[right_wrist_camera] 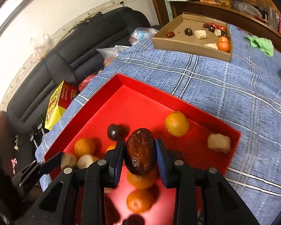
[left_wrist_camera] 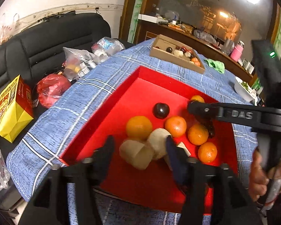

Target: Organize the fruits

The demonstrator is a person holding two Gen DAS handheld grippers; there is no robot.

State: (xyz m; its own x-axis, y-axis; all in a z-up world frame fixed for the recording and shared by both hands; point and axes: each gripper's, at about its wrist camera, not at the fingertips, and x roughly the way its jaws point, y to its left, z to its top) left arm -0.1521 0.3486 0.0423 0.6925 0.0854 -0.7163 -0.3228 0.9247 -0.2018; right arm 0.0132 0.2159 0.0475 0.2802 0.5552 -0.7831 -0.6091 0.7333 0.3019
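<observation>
Right claw (right_wrist_camera: 140, 151) clenched on a brown date (right_wrist_camera: 140, 151), held above oranges in the red tray (right_wrist_camera: 140, 101); left claw (left_wrist_camera: 139, 150) spread wide around pale chunks (left_wrist_camera: 136, 156) in the same tray, cardboard box (right_wrist_camera: 189, 41) far ahead on the worktop

The only lettering that can be made out is the raised "DAS" moulded into the black arm of the right gripper (left_wrist_camera: 200, 110), seen from the left wrist view; a character before it is partly hidden. The yellow and red carton (left_wrist_camera: 12, 108) beside the worktop carries printed characters and a square code, but they are too blurred to read in either view.
</observation>
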